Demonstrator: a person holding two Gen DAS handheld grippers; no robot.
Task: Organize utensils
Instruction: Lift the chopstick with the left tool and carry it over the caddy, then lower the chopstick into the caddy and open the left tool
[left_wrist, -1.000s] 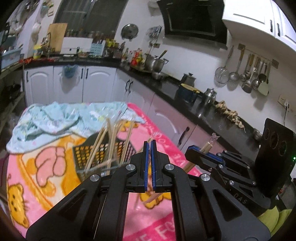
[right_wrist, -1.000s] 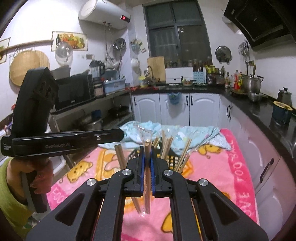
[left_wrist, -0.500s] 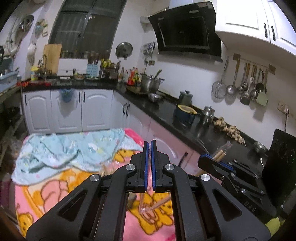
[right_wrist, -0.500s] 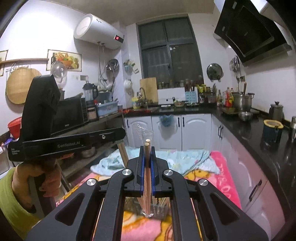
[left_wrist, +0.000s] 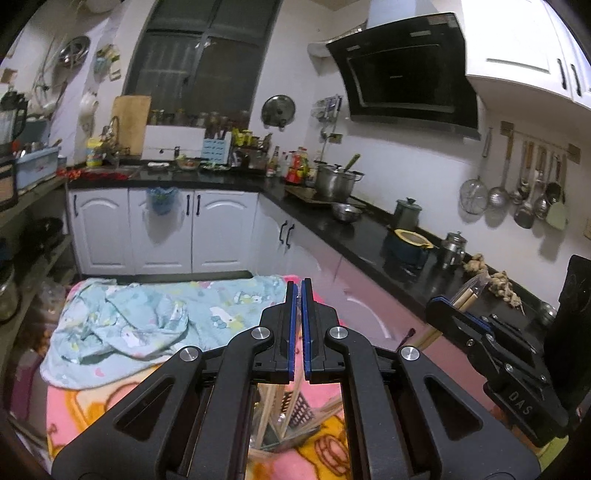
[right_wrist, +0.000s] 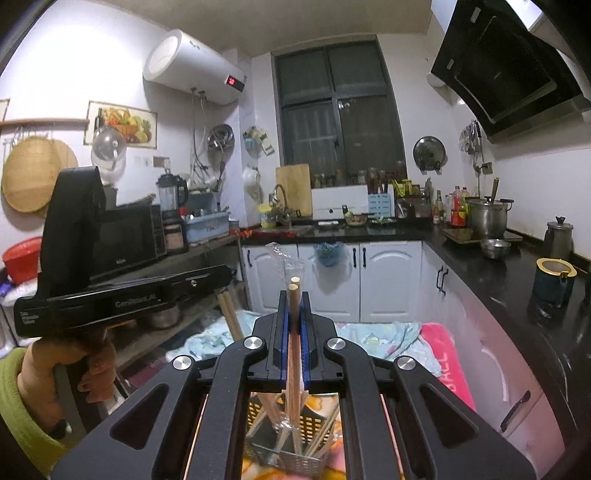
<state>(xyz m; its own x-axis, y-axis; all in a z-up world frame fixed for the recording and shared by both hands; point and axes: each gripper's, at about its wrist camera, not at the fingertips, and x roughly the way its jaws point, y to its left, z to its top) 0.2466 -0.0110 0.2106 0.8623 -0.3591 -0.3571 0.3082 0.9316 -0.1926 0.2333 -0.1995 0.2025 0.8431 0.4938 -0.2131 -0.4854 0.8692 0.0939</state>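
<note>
Right wrist view: the right gripper (right_wrist: 294, 295) is clamped on wrapped chopsticks (right_wrist: 293, 354) at frame centre, their tips poking above the jaws, basket (right_wrist: 291, 454) directly below. Left gripper (left_wrist: 295, 291) is closed, and whether it grips anything is unclear.

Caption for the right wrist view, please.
Right gripper shut on wrapped chopsticks above a mesh basket of chopsticks in a home kitchen.

A dark window (right_wrist: 338, 107) fills the far wall above white cabinets (left_wrist: 162, 229); a black countertop (left_wrist: 369, 236) runs along the right.
</note>
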